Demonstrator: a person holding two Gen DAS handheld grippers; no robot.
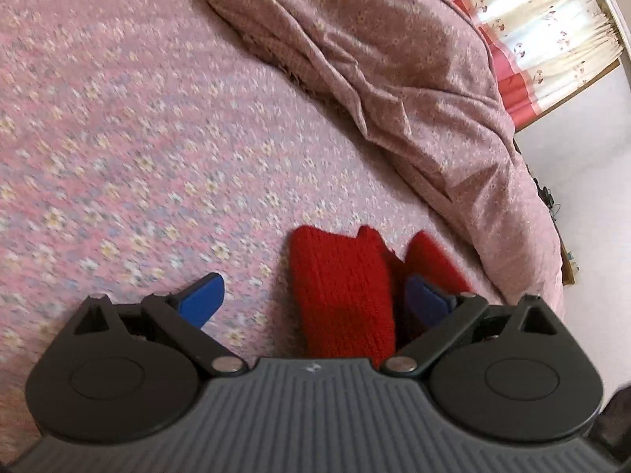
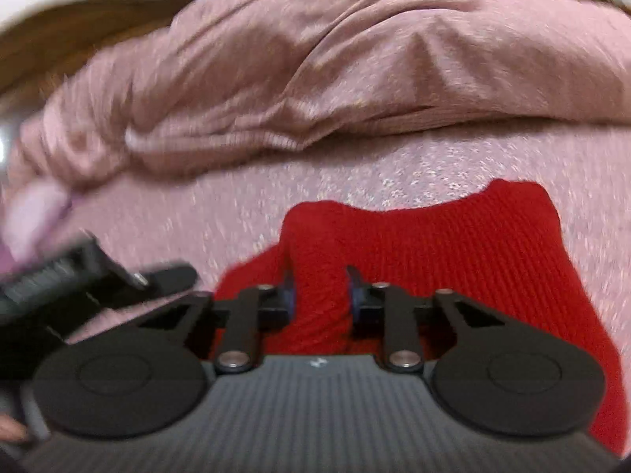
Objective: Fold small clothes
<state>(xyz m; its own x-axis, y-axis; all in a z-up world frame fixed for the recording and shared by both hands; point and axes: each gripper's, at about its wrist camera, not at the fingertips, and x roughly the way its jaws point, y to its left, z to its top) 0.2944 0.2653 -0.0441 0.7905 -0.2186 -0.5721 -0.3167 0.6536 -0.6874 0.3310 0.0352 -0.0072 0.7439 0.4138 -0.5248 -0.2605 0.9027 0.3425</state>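
A small red knitted garment (image 1: 343, 295) lies on the pink flowered bedsheet (image 1: 138, 138). In the left wrist view my left gripper (image 1: 311, 299) is wide open over it, its blue pads on either side of a red strip, touching nothing I can see. In the right wrist view my right gripper (image 2: 320, 287) is shut on a raised fold of the red garment (image 2: 453, 260), which spreads out to the right. The left gripper's black body (image 2: 79, 280) shows at the left edge of the right wrist view.
A rumpled pink duvet (image 1: 394, 71) is heaped along the far side of the bed, also in the right wrist view (image 2: 315, 71). Curtains (image 1: 532, 27) and a white wall lie beyond. A brown headboard (image 2: 59, 39) is at upper left.
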